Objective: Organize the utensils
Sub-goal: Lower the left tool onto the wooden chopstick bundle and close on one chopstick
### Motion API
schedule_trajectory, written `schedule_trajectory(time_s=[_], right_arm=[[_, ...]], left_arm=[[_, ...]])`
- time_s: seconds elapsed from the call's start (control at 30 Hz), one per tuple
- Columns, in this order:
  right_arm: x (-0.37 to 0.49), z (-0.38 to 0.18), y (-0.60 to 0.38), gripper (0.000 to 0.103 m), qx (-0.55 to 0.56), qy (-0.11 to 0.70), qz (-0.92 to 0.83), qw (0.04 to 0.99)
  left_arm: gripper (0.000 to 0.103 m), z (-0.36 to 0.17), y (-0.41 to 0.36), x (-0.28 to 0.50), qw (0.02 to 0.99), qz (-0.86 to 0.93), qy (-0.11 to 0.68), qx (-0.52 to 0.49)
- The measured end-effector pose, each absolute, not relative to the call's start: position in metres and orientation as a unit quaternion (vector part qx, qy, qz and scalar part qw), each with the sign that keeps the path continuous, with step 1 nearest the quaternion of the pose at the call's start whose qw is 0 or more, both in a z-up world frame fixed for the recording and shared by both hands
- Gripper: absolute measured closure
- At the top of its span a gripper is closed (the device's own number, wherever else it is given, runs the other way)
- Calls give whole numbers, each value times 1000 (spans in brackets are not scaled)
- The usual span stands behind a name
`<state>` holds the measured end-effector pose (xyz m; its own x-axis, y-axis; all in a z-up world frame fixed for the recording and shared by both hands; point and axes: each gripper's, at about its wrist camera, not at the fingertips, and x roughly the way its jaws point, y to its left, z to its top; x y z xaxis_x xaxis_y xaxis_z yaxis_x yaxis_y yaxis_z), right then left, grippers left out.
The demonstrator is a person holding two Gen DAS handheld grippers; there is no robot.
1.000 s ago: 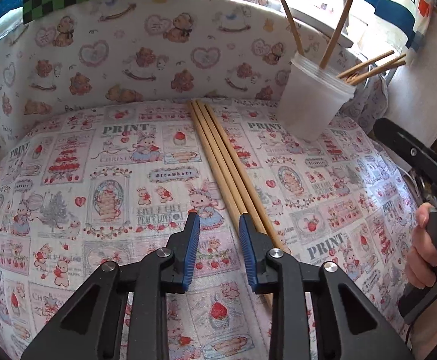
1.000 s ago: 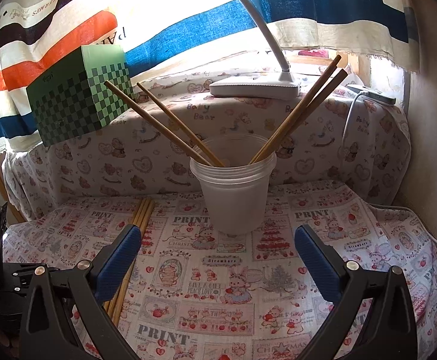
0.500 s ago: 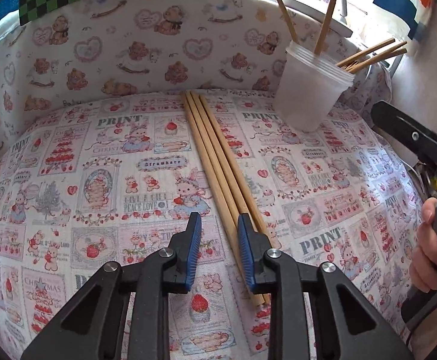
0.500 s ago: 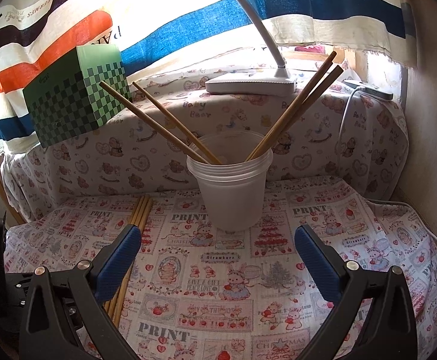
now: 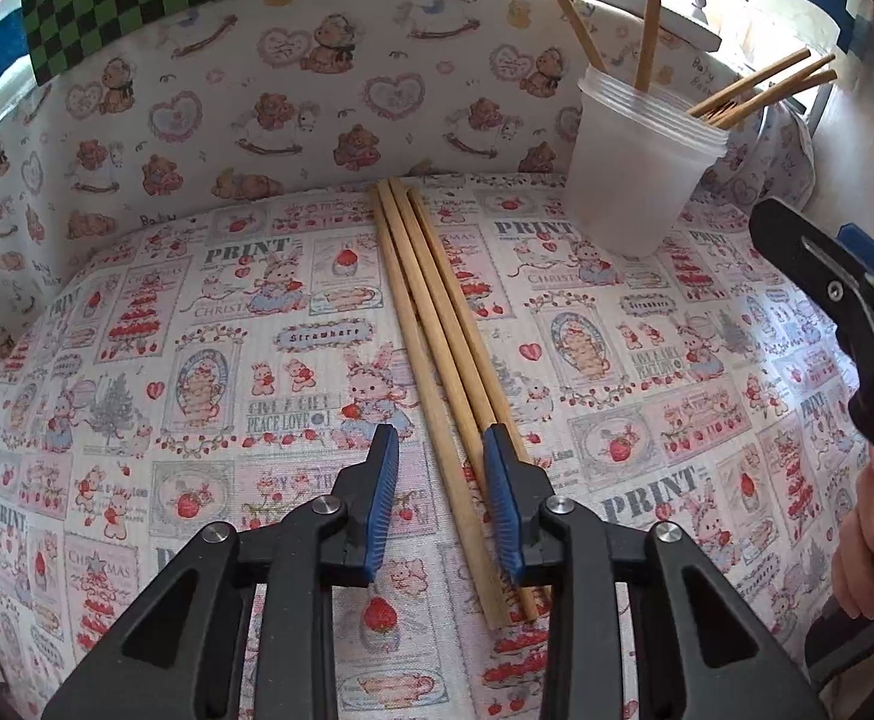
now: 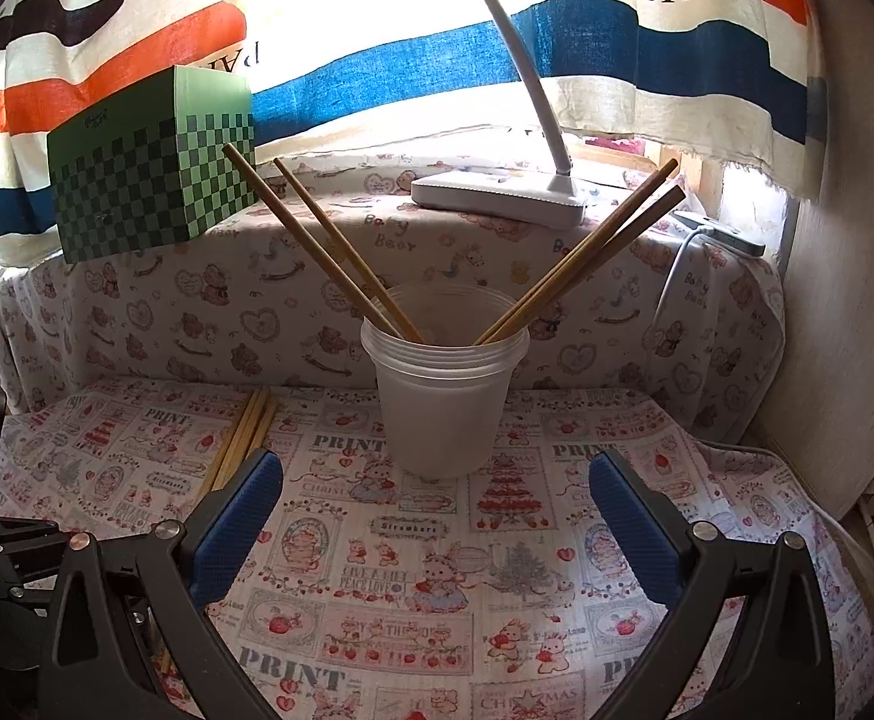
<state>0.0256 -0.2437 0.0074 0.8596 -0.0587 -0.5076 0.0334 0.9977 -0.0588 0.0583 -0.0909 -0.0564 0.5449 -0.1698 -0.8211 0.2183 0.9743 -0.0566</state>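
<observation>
our left gripper [image 5: 441, 480], jaws just widened, straddles the near chopsticks [image 5: 437, 336] unpinched; next we pinch one for the far-right cup [image 5: 640, 174].

Loose chopsticks [image 5: 437, 324] run partly hidden under the left gripper's fingers [image 5: 502, 504].

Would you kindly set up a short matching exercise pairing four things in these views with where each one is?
Things:
1. loose chopsticks
2. plastic cup
3. checkered box
4. lamp base

Places:
A. on the ledge, left of the lamp
B. flat on the tablecloth, left of the cup
C. on the ledge, behind the cup
D. upright on the tablecloth, chopsticks leaning inside

Pairs: 1-B, 2-D, 3-A, 4-C
</observation>
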Motion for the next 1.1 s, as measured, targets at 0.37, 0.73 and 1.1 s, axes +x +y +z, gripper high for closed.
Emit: schedule_trajectory(time_s=[0.37, 0.73, 1.1], right_arm=[[13, 22, -256, 0, 7, 238, -70, 969], [22, 13, -264, 0, 26, 262, -71, 962], [23, 12, -262, 0, 23, 268, -66, 961]], left_arm=[[77, -65, -83, 44, 882, -85, 462, 35], [88, -51, -65, 37, 887, -113, 448, -5], [91, -57, -73, 35, 885, -96, 454, 32]])
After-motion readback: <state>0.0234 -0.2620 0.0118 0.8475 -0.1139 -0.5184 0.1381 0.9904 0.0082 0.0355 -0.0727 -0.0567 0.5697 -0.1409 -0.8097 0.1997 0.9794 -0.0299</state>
